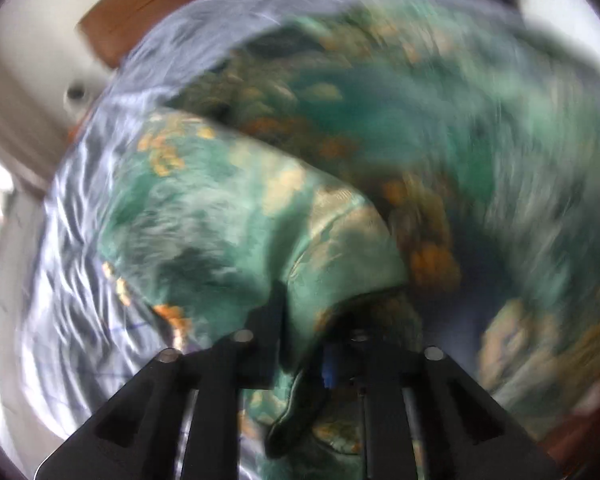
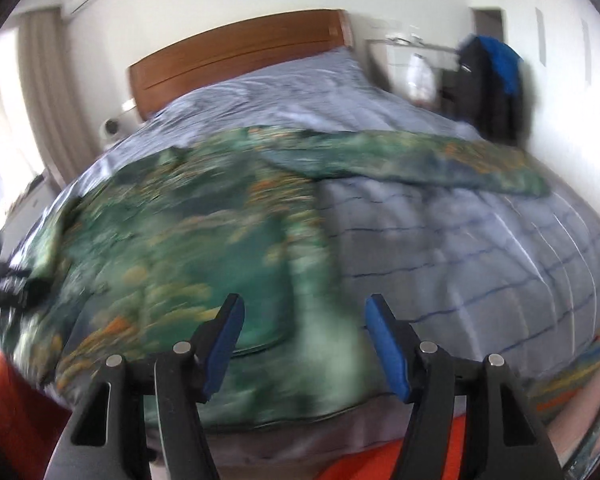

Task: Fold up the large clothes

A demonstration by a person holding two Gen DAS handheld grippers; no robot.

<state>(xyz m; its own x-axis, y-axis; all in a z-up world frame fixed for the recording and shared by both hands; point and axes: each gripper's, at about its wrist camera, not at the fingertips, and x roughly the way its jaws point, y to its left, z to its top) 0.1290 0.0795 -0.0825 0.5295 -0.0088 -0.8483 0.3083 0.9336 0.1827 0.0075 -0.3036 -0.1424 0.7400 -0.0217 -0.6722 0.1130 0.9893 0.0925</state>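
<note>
A large green garment (image 2: 188, 216) with an orange and gold flower print lies spread across the bed, one long part (image 2: 440, 160) reaching to the right. In the left wrist view my left gripper (image 1: 314, 328) is shut on a bunched fold of the garment (image 1: 220, 208), and the cloth drapes over and hides its right finger. My right gripper (image 2: 305, 302) hangs open just above the garment's near edge. Its blue pads (image 2: 384, 340) stand wide apart and press on nothing. Both views are motion-blurred.
The bed's pale blue-grey quilt (image 2: 460, 240) runs back to a wooden headboard (image 2: 240, 52). Dark and blue clothes (image 2: 496, 80) hang at the back right. A curtain (image 2: 40, 80) covers the left wall. Orange-red cloth (image 2: 20, 400) shows at the near edge.
</note>
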